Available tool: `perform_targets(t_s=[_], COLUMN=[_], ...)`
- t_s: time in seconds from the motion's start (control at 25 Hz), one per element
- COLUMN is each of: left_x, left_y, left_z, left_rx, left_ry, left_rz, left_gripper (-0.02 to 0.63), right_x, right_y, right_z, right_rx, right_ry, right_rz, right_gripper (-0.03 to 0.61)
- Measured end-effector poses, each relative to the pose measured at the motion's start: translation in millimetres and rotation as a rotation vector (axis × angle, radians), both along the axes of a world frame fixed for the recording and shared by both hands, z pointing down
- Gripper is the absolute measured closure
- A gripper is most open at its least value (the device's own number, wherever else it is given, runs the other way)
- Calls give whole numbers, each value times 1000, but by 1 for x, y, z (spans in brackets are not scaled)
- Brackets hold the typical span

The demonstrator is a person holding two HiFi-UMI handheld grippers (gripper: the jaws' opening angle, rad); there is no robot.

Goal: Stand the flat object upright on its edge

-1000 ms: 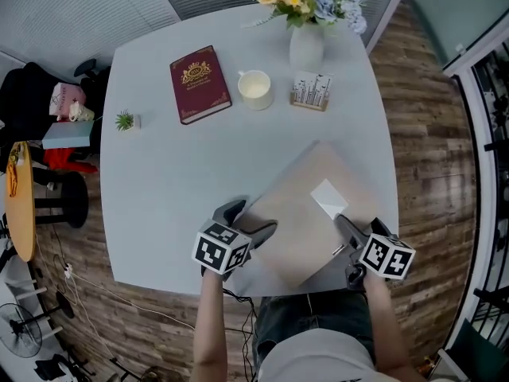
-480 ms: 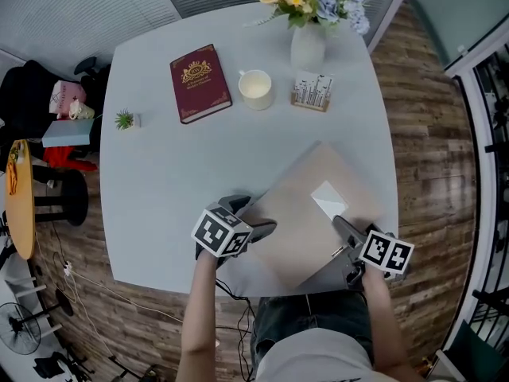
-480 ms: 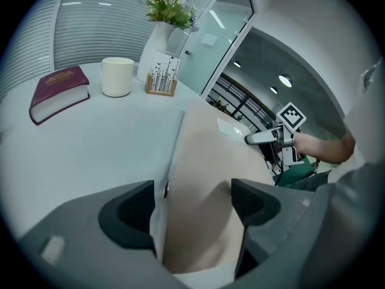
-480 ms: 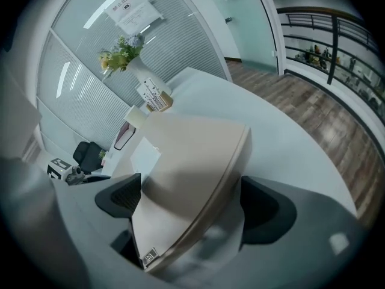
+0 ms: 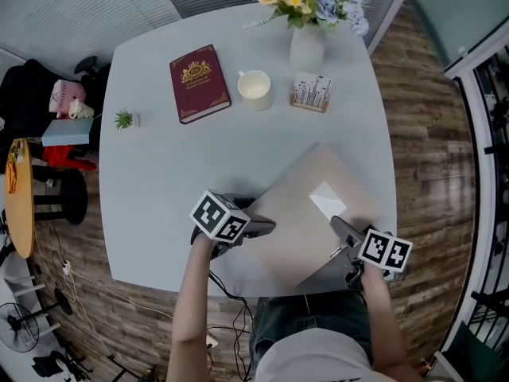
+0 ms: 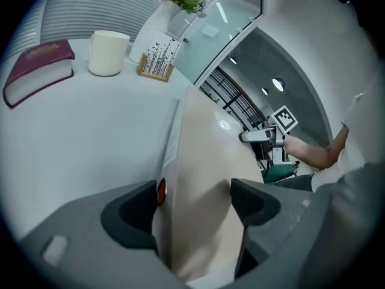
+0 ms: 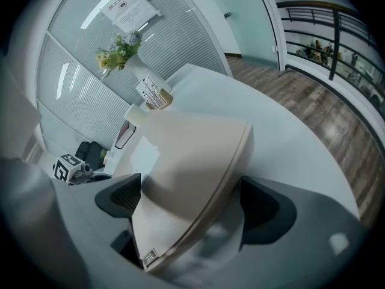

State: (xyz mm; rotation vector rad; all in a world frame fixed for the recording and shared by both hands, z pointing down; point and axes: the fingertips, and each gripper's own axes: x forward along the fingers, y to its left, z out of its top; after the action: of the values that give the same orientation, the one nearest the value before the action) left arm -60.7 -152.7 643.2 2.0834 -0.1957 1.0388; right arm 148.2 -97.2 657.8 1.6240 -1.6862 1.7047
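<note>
The flat beige box sits at about 5 o'clock on the pale grey table. It's turned like a diamond, with its near corner right at the table's front edge. From the head view its broad face points mostly up, so it isn't on its edge. There's a white label stuck on the face toward the box's 2 o'clock side.

The left gripper has the box's 9 o'clock corner. In the left gripper view the left gripper has one jaw on each side of the box, clamped onto it. One jaw is pressed on the thin side wall right by a small red dot, the other is on the beige face. That corner looks tipped up off the tabletop a little, though it's hard to say how far.

The right gripper is on the box's 4 o'clock edge. In the right gripper view the right gripper has its jaws spread fairly wide, with the box filling the gap, so it's holding that corner too.

The rest of the stuff is across the far half of the table, well away from the box:
- a burgundy book lying flat at 11 o'clock
- a white mug just to the book's 3 o'clock
- a small card stand past the mug
- a white vase of flowers at 12 o'clock
- a tiny potted plant near the 9 o'clock edge
</note>
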Motion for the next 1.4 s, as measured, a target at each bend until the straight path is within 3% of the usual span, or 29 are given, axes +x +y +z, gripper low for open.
perform_targets(t_s=[0.24, 0.48, 0.64, 0.92, 1.12, 1.4], left_x=[2, 3, 4, 4, -2, -10], left_y=[6, 1, 9, 18, 25, 24], left_z=[8, 5, 7, -4, -20, -50], left_rx=[-69, -52, -81, 4, 82, 207], left_ry=[32, 18, 9, -4, -12, -15], left_rz=[2, -5, -34, -43, -38, -112], left_gripper=[224, 219, 222, 238, 244, 248], right_x=[1, 0, 1, 2, -5, -14], right_y=[0, 0, -3, -5, -11, -29], right_z=[1, 2, -4, -16, -40, -82], right_rx=[-29, -78, -56, -18, 59, 191], right_ry=[0, -28, -41, -11, 23, 89], right_rz=[-16, -16, 32, -3, -59, -126], right_gripper=[36, 52, 116, 158, 179, 207])
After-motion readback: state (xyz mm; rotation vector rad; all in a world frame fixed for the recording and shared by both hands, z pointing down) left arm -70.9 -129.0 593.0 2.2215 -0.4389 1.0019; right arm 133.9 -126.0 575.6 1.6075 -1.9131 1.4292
